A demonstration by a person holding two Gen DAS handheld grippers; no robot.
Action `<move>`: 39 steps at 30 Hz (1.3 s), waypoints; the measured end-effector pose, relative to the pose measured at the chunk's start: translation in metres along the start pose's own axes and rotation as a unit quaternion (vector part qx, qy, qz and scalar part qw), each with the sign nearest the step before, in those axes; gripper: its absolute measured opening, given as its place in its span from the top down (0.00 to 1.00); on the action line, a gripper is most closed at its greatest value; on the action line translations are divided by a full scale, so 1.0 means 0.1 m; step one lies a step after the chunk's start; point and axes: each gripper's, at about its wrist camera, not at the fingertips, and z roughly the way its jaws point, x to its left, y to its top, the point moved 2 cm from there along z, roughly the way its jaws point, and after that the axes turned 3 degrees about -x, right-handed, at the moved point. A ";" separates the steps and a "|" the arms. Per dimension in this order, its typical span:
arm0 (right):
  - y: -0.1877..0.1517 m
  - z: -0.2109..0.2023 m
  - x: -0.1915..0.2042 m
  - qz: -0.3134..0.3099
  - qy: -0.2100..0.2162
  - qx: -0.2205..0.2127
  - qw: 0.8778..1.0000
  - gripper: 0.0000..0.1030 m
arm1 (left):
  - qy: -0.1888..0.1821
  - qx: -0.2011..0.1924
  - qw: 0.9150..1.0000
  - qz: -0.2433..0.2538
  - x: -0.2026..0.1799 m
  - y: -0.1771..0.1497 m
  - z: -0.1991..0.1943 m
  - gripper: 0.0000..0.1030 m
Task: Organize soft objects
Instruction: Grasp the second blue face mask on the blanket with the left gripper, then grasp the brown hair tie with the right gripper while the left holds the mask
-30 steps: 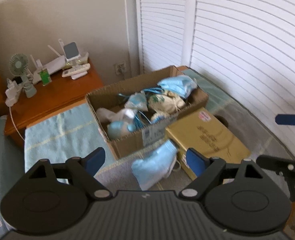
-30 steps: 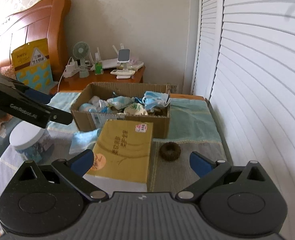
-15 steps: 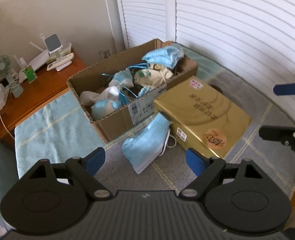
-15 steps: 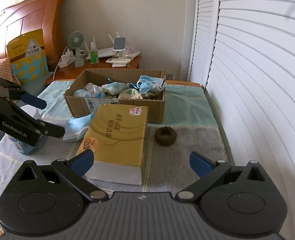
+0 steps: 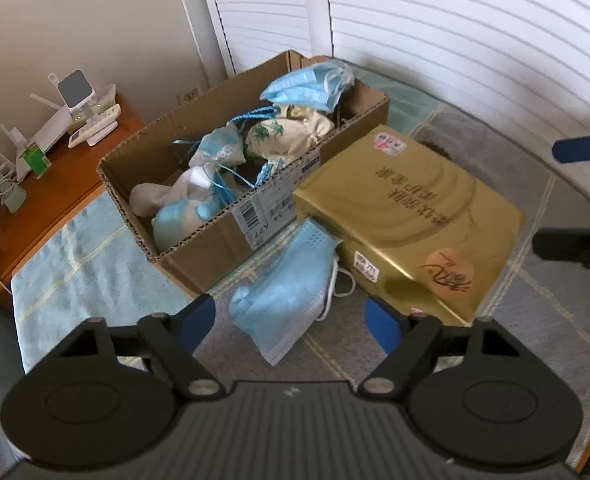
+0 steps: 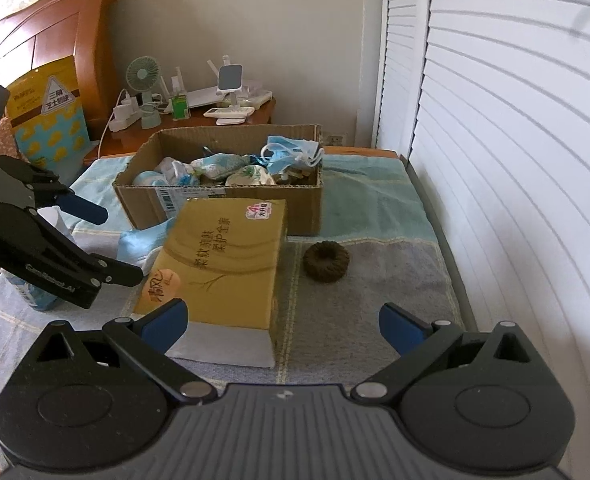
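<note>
Blue face mask [image 5: 291,284] at 12 o'clock of wide-open left hand-held gripper [image 5: 291,322] — floppy, featherlight, probably best pinched mid-fold; right hand-held gripper [image 6: 283,322] also open, empty.

The face mask [image 5: 291,284] on the cloth was pale blue with white ear loops, and the masks [image 5: 309,86] heaped in the plain brown cardboard box [image 5: 215,240] matched it, beside a cream pouch [image 5: 291,136] printed with green leaves. The tissue pack [image 5: 411,216] was gold with dark lettering, a peach round label and a pink-and-white sticker, and the scrunchie [image 6: 326,261] was dark brown. The table cloth [image 6: 375,320] was grey and light teal with thin pale yellow stripes, and both grippers were black with blue finger pads [image 6: 163,322].
</note>
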 end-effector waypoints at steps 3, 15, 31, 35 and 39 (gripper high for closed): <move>0.00 0.05 -0.04 0.009 0.001 0.002 1.000 0.00 | 0.001 0.006 1.000 0.012 -0.01 0.02 0.08 0.28; -0.03 0.11 -0.16 0.021 -0.005 0.006 1.000 0.00 | -0.003 0.027 0.999 0.032 -0.01 0.05 0.34 0.35; 0.04 0.14 -0.27 0.015 -0.025 -0.004 1.000 0.00 | 0.000 0.028 0.999 0.032 0.03 0.02 0.38 0.57; 0.15 0.17 -0.38 0.000 -0.046 -0.014 0.999 0.15 | -0.002 0.028 0.999 0.030 0.04 0.02 0.38 0.57; 0.22 0.26 -0.46 -0.013 -0.048 -0.016 0.999 0.29 | -0.003 0.027 0.999 0.028 0.05 0.01 0.38 0.57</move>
